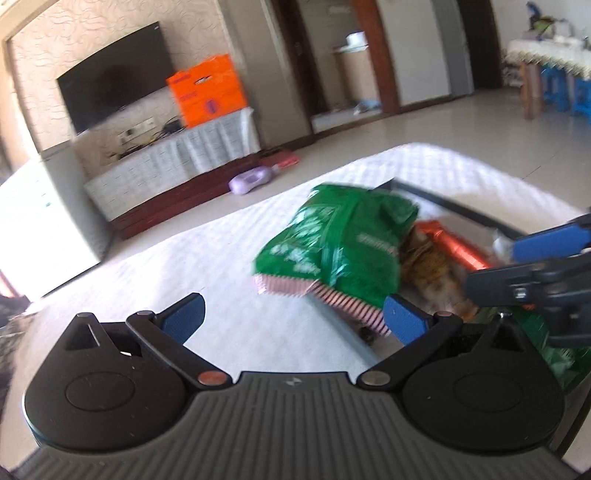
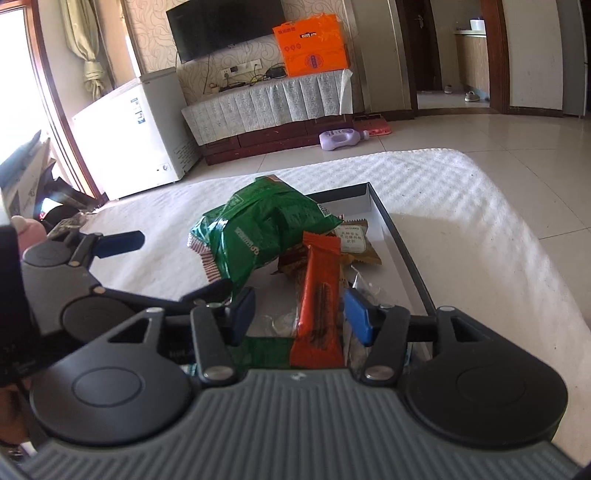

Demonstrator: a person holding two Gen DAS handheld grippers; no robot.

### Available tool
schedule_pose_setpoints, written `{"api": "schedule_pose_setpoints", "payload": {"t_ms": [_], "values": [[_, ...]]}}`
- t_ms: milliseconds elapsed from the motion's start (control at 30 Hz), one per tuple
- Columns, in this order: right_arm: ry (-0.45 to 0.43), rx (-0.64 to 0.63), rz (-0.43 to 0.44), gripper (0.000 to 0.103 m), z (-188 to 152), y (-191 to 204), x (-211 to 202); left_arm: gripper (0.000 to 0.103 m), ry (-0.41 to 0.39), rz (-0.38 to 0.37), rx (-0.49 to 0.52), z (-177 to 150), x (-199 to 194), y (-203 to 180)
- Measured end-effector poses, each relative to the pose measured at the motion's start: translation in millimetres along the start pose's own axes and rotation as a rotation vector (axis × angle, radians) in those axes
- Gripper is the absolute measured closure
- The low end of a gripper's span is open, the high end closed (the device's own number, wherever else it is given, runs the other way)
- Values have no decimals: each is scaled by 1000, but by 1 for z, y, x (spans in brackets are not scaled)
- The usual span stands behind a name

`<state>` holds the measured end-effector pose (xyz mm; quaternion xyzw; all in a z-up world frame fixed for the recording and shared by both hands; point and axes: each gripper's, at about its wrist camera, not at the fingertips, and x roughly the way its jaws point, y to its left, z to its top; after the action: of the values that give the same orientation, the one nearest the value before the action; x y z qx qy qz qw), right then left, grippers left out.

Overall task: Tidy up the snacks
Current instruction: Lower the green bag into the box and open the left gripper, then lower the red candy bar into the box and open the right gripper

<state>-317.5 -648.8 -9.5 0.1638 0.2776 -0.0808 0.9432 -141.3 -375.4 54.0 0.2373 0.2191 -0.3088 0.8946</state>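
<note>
White quilted cloth (image 2: 461,192) covers the table that fills the middle of both views, with a dark-rimmed tray (image 2: 388,218) lying on it toward the right. Beyond it, at the top of the right wrist frame, a black television (image 2: 221,26) hangs on the patterned wall beside an orange box (image 2: 312,44), and a white chest freezer (image 2: 136,129) stands at the left. A lilac bottle (image 2: 341,139) lies on the tiled floor. My snacks sit heaped in the tray: a big green bag (image 2: 262,229) with a red-and-white striped end leans over the tray's left edge, and a tan packet (image 2: 356,240) lies behind it. My right claw (image 2: 301,314) is spread wide around the lower end of a long orange bar (image 2: 319,291), its blue pads beside the wrapper without pinching it. My left claw (image 1: 293,319) is released too, wide apart, hovering low over the cloth in the lower centre of its frame, with the green bag (image 1: 340,243) just ahead of its right pad; this view is motion-blurred.
</note>
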Motion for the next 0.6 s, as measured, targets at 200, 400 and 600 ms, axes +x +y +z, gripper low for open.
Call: {"api": "schedule_pose_setpoints", "payload": {"t_ms": [200, 400, 600], "values": [[-46, 35, -2, 47, -5, 3, -22, 0, -7, 101, -95, -3, -36, 24], [-118, 51, -19, 47, -24, 16, -73, 0, -50, 133, -250, -15, -95, 43], [-129, 6, -33, 38, -67, 34, -133, 0, -67, 58, -275, -33, -150, 18]]}}
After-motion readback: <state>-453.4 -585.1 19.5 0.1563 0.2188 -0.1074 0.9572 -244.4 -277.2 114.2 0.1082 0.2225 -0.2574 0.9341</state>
